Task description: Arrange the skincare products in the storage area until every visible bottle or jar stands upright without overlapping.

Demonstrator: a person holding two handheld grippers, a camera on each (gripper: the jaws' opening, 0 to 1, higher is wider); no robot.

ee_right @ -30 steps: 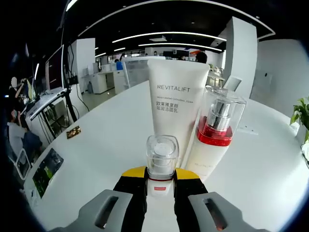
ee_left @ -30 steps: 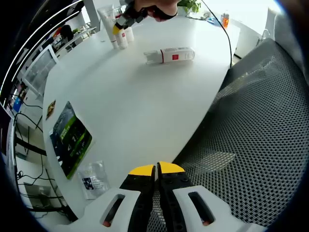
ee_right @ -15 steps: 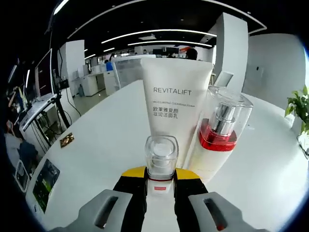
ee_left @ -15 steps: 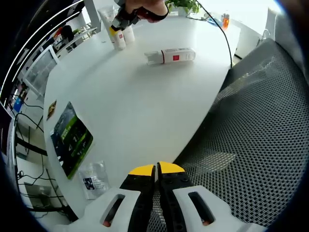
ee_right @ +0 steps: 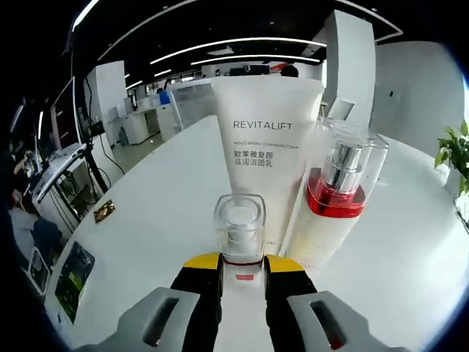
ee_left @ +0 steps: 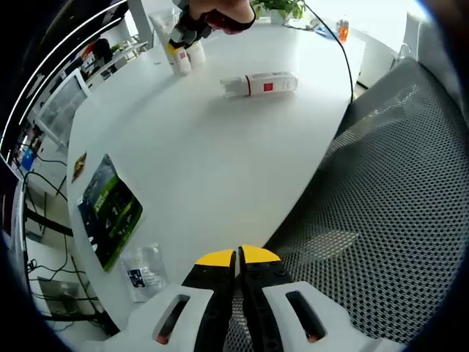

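My right gripper (ee_right: 242, 265) is shut on a small white bottle with a clear cap (ee_right: 239, 229), held upright. Just behind it stand a white REVITALIFT tube (ee_right: 267, 158) and a pump bottle with a red collar and clear cap (ee_right: 333, 209). In the left gripper view a hand holds that right gripper (ee_left: 179, 40) at the table's far end, among the standing bottles (ee_left: 192, 55). Mid-table, a white bottle with a red label (ee_left: 260, 83) lies on its side. My left gripper (ee_left: 237, 257) is shut and empty, hanging over the near table edge.
A green packet (ee_left: 110, 209), a clear plastic bag (ee_left: 143, 271) and a small brown item (ee_left: 77, 166) lie along the white table (ee_left: 212, 161). A black mesh chair (ee_left: 388, 213) sits beside it. A cable and a plant (ee_left: 282, 9) are at the far end.
My right gripper has carried the small bottle slightly closer to the tube and pump bottle. The left gripper and the lying bottle have not moved.
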